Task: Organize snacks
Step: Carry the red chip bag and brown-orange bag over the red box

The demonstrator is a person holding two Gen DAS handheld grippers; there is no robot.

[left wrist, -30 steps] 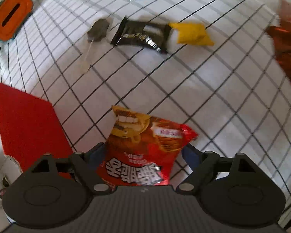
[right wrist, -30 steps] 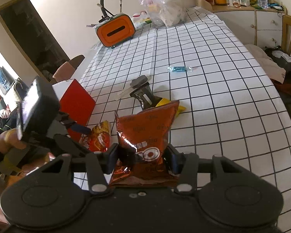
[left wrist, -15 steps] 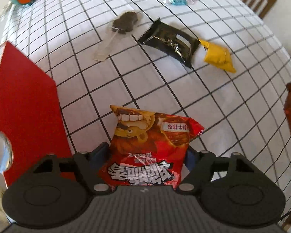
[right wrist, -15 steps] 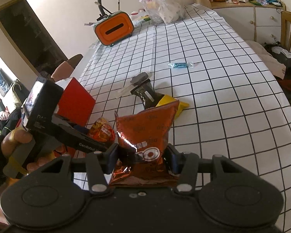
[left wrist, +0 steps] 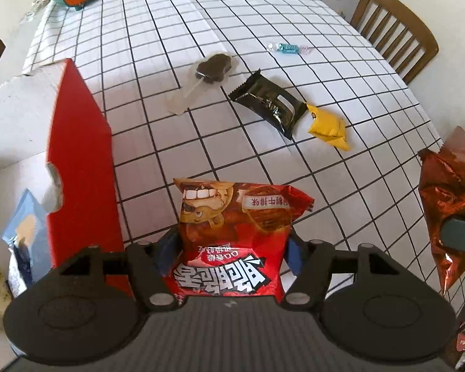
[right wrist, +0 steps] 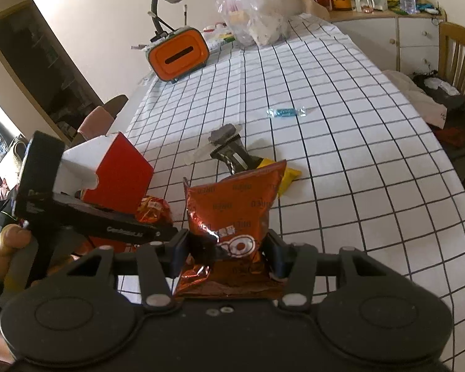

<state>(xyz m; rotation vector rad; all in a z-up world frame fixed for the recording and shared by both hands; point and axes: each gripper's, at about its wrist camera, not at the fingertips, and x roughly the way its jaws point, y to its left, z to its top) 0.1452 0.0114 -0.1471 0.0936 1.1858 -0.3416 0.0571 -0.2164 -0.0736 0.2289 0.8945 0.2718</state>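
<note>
- The left gripper point(left wrist: 232, 248) has the red snack bag point(left wrist: 232, 232) between its fingers, jaws closing; the blue pads sit at the bag's two side edges and look to be pressing in, so I take it as gripped.
- The bag's long axis runs away from the camera, along the fingers: printed bottom edge back at the gripper body, top seam out past the fingertips and over the checked cloth point(left wrist: 263, 46).
- The red box point(left wrist: 80, 167) stands just left of that gripper, its open white inside facing up and further left. This is the relation the next move likely turns on: the bag lies beside the box's red wall and must go sideways over it.
- The left hand is the nearer one to the box; the right wrist view shows the box behind the left gripper point(right wrist: 153, 217), with the right gripper further off.
- The right gripper point(right wrist: 229, 251) is clamped on the orange foil bag point(right wrist: 232, 214), pads dug into its lower sides, the bag standing upright out of the jaws.
- Still on the cloth, well apart from both jaws: lollipop point(left wrist: 212, 69), black pack point(left wrist: 269, 105), yellow pack point(left wrist: 327, 127), blue candy point(left wrist: 286, 48).
</note>
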